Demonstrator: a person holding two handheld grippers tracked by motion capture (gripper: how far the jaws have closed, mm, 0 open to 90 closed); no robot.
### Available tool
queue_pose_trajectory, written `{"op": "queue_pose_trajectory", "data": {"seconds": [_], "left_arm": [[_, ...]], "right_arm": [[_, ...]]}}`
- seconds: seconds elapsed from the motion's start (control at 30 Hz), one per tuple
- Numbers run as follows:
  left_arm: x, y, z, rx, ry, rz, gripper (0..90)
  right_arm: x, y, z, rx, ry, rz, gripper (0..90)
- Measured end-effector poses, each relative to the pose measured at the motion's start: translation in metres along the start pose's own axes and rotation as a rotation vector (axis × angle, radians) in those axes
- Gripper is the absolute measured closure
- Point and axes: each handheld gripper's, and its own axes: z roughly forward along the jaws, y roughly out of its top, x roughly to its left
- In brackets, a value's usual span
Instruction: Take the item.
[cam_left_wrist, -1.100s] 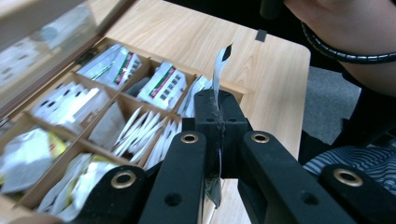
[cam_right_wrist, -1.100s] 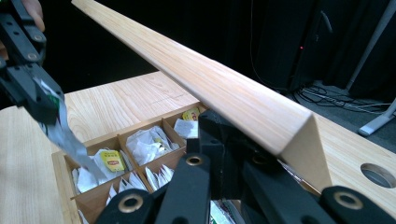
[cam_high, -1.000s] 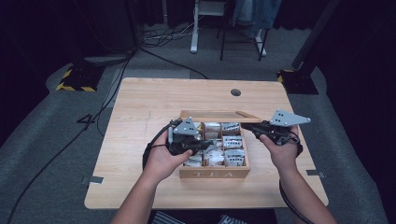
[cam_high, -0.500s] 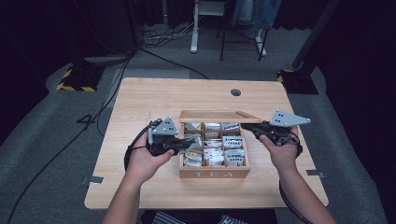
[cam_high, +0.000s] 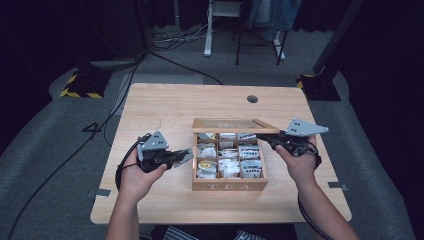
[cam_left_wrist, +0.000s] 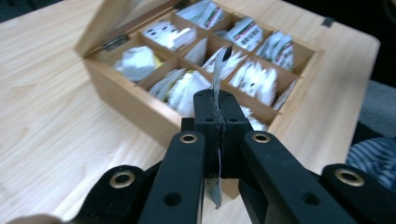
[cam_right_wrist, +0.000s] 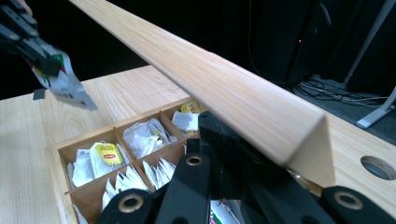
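A wooden tea box with several compartments of tea bags stands in the middle of the table. Its lid is raised, and my right gripper is shut on the lid's right front corner. In the right gripper view the lid's edge runs across above the black jaws. Left of the box, my left gripper is shut on a tea packet held above the table. The left gripper view shows that packet edge-on between the closed jaws, with the box just beyond. The held packet also hangs at the upper left of the right gripper view.
The light wooden table has a round cable hole near its far edge. Black cables trail from the left gripper over the table's left side. A yellow-and-black striped base and white desk legs stand on the floor behind.
My left gripper has moved left from over the box's compartments to the bare table beside the box, carrying the tea packet. The right gripper and the raised lid have stayed put.
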Motion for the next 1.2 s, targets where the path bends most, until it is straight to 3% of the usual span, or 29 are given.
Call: {"op": "queue_pose_trajectory", "data": {"seconds": [0.2, 0.27, 0.47, 0.57, 0.7, 1.0, 1.07, 1.2], "left_arm": [[0.005, -0.009, -0.003, 0.024, 0.041, -0.026, 89.0], [0.009, -0.014, -0.001, 0.042, 0.073, -0.048, 89.0], [0.022, -0.027, 0.001, 0.055, 0.096, -0.115, 88.9], [0.031, -0.035, 0.004, 0.07, 0.154, -0.131, 88.9], [0.041, -0.043, 0.011, 0.081, 0.182, -0.149, 88.9], [0.054, -0.056, 0.021, 0.086, 0.178, -0.203, 88.7], [0.059, -0.06, 0.024, 0.069, 0.157, -0.23, 88.4], [0.065, -0.065, 0.026, 0.061, 0.157, -0.25, 87.6]], "right_arm": [[0.002, -0.001, 0.003, 0.012, 0.001, -0.002, 90.0], [0.002, -0.002, 0.003, 0.015, 0.001, -0.005, 90.0], [0.002, -0.003, 0.003, 0.016, 0.003, -0.005, 90.0], [0.002, -0.003, 0.002, 0.015, 0.002, -0.003, 90.0], [0.002, -0.003, 0.002, 0.014, 0.002, -0.002, 90.0], [0.001, -0.004, 0.001, 0.016, 0.002, 0.001, 90.0], [0.0, -0.005, 0.001, 0.019, 0.002, 0.004, 90.0], [0.0, -0.006, 0.001, 0.023, 0.002, 0.007, 90.0]]}}
